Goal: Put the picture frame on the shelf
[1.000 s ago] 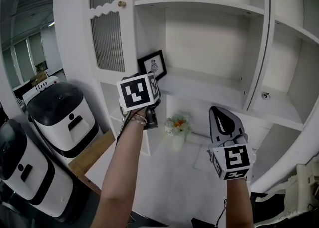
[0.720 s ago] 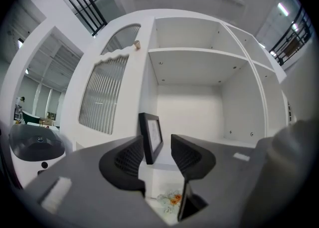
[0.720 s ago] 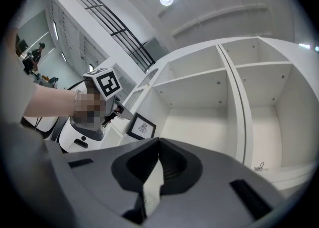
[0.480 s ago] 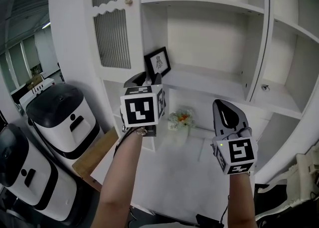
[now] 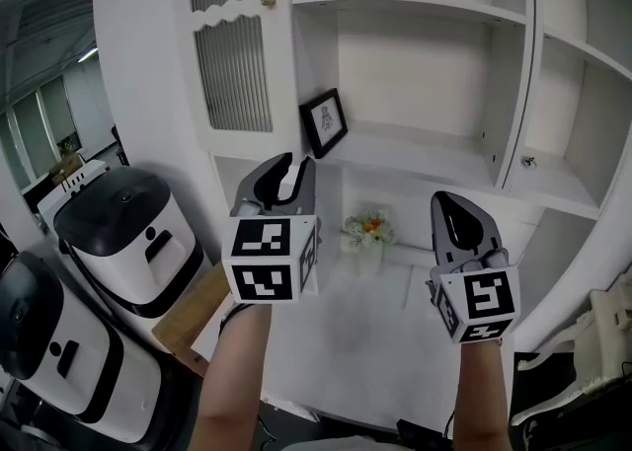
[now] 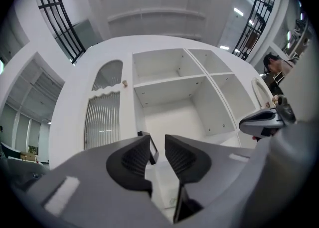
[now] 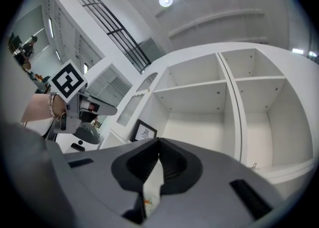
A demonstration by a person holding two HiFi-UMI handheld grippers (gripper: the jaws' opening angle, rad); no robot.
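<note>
Pulled back from the shelf (image 5: 425,158), the left hand-held gripper (image 5: 294,165) had just been narrowing its empty jaws; the right hand-held gripper (image 5: 446,202) was closed, empty. The picture frame (image 5: 325,121) leaned in the shelf's left corner.

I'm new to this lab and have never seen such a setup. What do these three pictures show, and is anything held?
There is no robot: a person holds two two-jaw grippers. One picture comes from a camera on the person's head, looking down past both of them. The other two come from cameras riding on the grippers, looking along their jaws. The left gripper has just been closing its jaws, which stand apart with nothing between them. The right gripper is shut and empty. The picture frame stands on the white shelf, at its left end, touched by neither. Flowers sit on the level below.
</note>
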